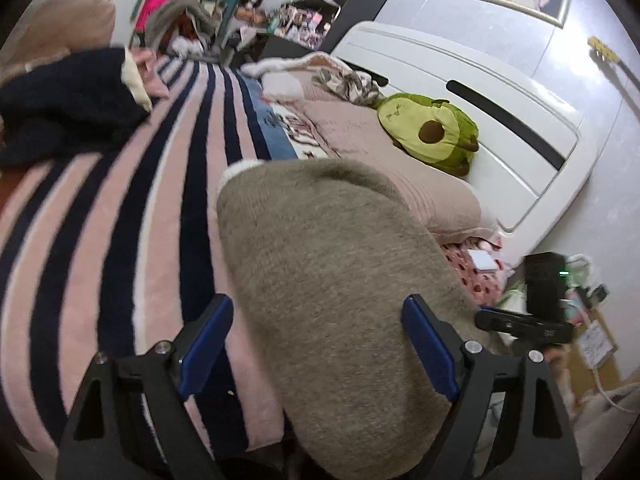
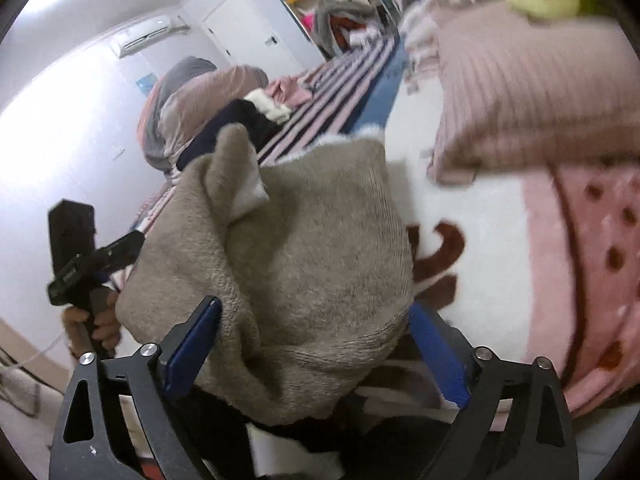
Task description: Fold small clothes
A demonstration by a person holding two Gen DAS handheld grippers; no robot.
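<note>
The grey-brown knitted garment point(image 1: 332, 280) lies bunched on the bed, reaching forward from between the fingers of my left tongs point(image 1: 318, 356), whose blue pads point(image 1: 206, 350) stand wide apart on either side of the cloth without pinching it. Ahead and to the left of these tongs runs the pink and navy striped blanket point(image 1: 120, 220), with a dark navy garment point(image 1: 68, 108) heaped at its far left. Ahead and to the right sit a pink pillow point(image 1: 436, 192), a green avocado plush point(image 1: 432, 132) and the white headboard point(image 1: 500, 120). Just right of the left tongs I see the body of my other handheld rig point(image 1: 528, 320).

From my right tongs point(image 2: 316, 354) the same garment point(image 2: 304, 248) rises crumpled between the blue pads point(image 2: 192, 348), which also stand wide, the cloth loose in the gap. To their left a hand point(image 2: 100, 324) grips the left tool. The pink pillow point(image 2: 532, 100) lies ahead to the right.
</note>
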